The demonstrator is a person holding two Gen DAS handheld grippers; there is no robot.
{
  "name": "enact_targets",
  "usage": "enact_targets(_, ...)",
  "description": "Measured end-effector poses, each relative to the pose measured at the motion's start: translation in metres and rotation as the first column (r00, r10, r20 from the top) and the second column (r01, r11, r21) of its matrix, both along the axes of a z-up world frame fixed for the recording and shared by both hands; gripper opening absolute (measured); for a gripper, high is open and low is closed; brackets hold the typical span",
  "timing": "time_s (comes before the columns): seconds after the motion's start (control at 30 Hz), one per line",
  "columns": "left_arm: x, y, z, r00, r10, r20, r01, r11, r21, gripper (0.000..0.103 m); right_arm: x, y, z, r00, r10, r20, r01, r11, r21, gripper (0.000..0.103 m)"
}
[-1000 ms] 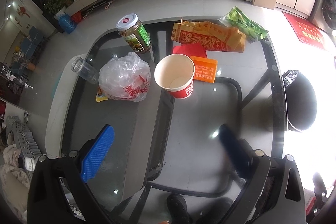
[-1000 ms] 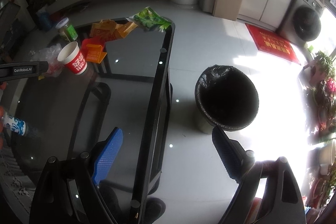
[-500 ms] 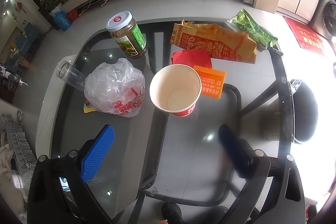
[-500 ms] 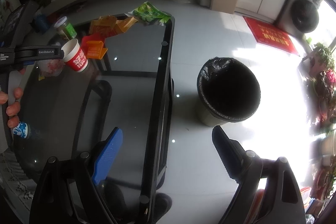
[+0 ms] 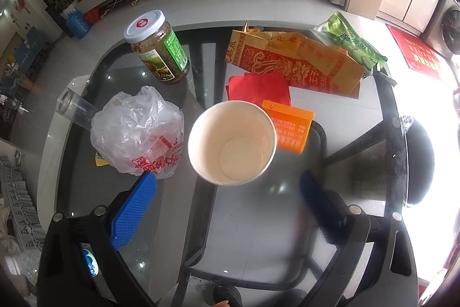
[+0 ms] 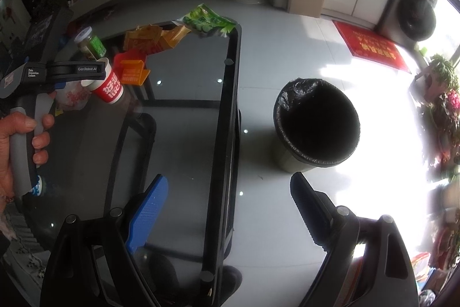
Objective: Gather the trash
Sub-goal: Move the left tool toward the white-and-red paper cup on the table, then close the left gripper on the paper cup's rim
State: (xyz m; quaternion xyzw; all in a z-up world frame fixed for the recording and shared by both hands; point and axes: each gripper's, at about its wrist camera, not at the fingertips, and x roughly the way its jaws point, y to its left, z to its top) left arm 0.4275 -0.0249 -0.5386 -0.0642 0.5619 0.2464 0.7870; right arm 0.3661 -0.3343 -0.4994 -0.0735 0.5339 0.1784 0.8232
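Note:
An empty red-and-white paper cup (image 5: 233,143) stands upright on the glass table (image 5: 258,220), beside a crumpled plastic bag (image 5: 138,131). My left gripper (image 5: 227,186) is open and hovers just above the near side of the cup, one finger on each side of its rim. In the right wrist view the left gripper (image 6: 96,71) sits at the cup (image 6: 110,85) top, held by a hand (image 6: 17,140). My right gripper (image 6: 228,183) is open and empty over the table's right edge, with the black-lined trash bin (image 6: 316,128) on the floor ahead.
Behind the cup lie an orange box (image 5: 290,125), red paper (image 5: 258,88), a yellow-red paper bag (image 5: 293,62) and a green snack bag (image 5: 353,43). A jar (image 5: 156,46) stands at the back left, a clear plastic cup (image 5: 72,108) lies left.
My left gripper has moved forward and down onto the paper cup, which now fills the middle of its view. It and the hand entered the right view. The right gripper stayed still.

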Motion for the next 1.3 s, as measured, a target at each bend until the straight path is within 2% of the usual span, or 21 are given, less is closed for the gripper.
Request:
enact_targets(0.4, 0.015, 0.012, -0.015, 1.000, 0.010, 0.021, -0.009, 0.998, -0.058, 0.097, -0.003, 0.002, -0.005, 1.000, -0.012, -0.024, 0.013, 1.000, 0.005, 0.084)
enact_targets(0.67, 0.016, 0.015, -0.022, 1.000, 0.012, 0.007, -0.012, 0.999, -0.048, 0.096, -0.002, 0.003, -0.007, 0.999, -0.019, -0.028, 0.019, 1.000, 0.007, 0.084)
enact_targets(0.83, 0.015, 0.019, -0.027, 1.000, 0.018, -0.010, -0.019, 0.998, -0.057, 0.082, -0.003, 0.003, -0.010, 0.999, -0.024, -0.034, 0.025, 1.000, 0.011, 0.084)
enact_targets(0.9, 0.014, 0.021, -0.028, 1.000, 0.022, -0.011, -0.023, 0.998, -0.064, 0.081, -0.003, 0.003, -0.011, 0.999, -0.024, -0.035, 0.024, 1.000, 0.010, 0.084)
enact_targets(1.03, 0.015, 0.023, -0.030, 1.000, 0.014, -0.015, -0.015, 0.997, -0.076, 0.068, -0.004, 0.005, -0.013, 0.999, -0.023, -0.041, 0.024, 1.000, 0.009, 0.084)
enact_targets(1.3, 0.017, 0.022, -0.028, 1.000, -0.005, -0.006, 0.005, 0.999, -0.044, 0.062, -0.003, 0.006, -0.015, 0.999, -0.020, -0.044, 0.020, 1.000, 0.003, 0.084)
